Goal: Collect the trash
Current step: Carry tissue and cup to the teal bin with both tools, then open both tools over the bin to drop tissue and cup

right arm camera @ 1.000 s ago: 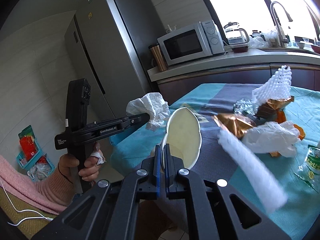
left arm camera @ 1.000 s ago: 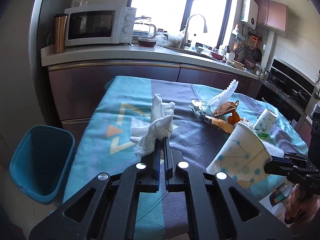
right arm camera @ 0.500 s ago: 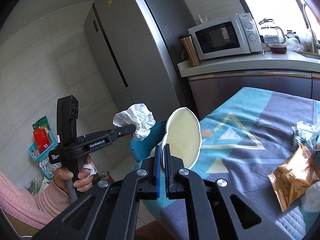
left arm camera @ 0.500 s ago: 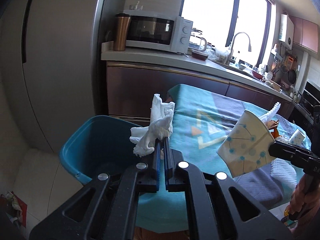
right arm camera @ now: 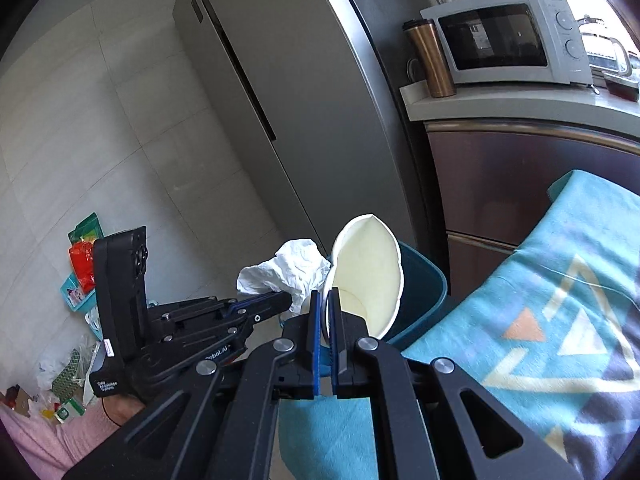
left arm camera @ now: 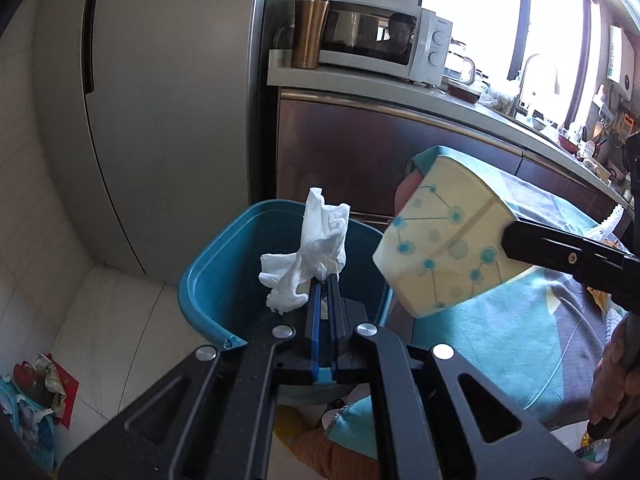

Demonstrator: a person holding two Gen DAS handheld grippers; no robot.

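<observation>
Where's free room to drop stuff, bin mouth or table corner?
Bin mouth is crowded: left tongs with tissue and right tongs with paper cup both sit over it. Free: tablecloth between bin and cabinet, and floor between bin and fridge.

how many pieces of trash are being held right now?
2. A crumpled tissue in the left gripper, above the bin. A squashed paper cup in the right gripper, beside the tissue at the bin's table-side edge.
</observation>
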